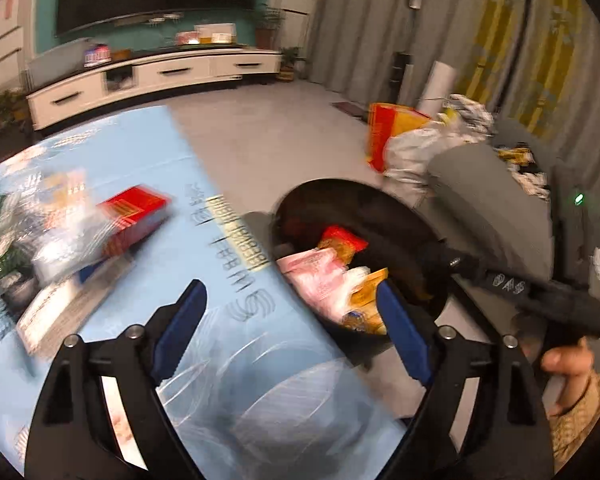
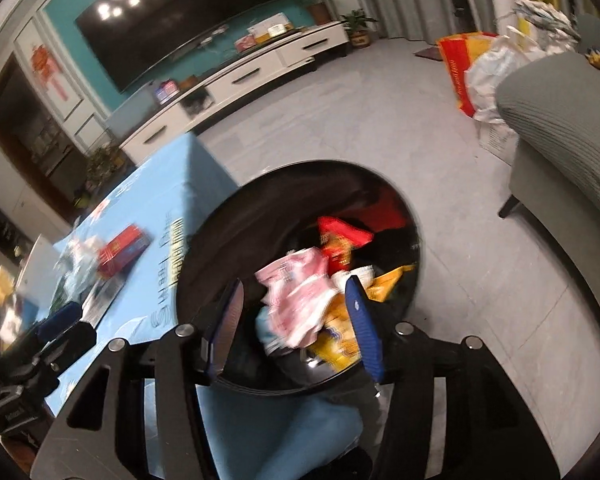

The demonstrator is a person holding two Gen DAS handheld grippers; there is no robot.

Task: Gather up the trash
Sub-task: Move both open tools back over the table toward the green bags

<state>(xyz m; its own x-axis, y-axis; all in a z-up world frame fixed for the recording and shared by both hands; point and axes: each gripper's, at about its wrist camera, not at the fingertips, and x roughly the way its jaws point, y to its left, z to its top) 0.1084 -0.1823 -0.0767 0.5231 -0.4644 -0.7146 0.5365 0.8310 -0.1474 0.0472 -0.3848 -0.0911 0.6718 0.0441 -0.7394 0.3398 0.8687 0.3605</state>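
Note:
A black round trash bin (image 1: 400,216) (image 2: 220,240) stands on the floor beside the blue-covered table (image 1: 148,160) (image 2: 168,168). It holds a pink wrapper (image 1: 312,268) (image 2: 300,296), a red-orange packet (image 1: 340,242) (image 2: 340,240) and yellow packets (image 1: 366,292) (image 2: 340,340). My left gripper (image 1: 290,300) is open and empty over the table edge next to the bin. My right gripper (image 2: 294,296) is open and empty above the bin's mouth. A red box (image 1: 134,216) (image 2: 122,250) and blurred wrappers (image 1: 56,232) lie on the table.
A grey armchair (image 2: 572,128) (image 1: 488,196) stands right of the bin, with bags piled behind it (image 2: 484,68). A white TV cabinet (image 1: 156,76) and a TV (image 2: 180,12) line the far wall. The right gripper's body (image 1: 532,292) shows in the left wrist view.

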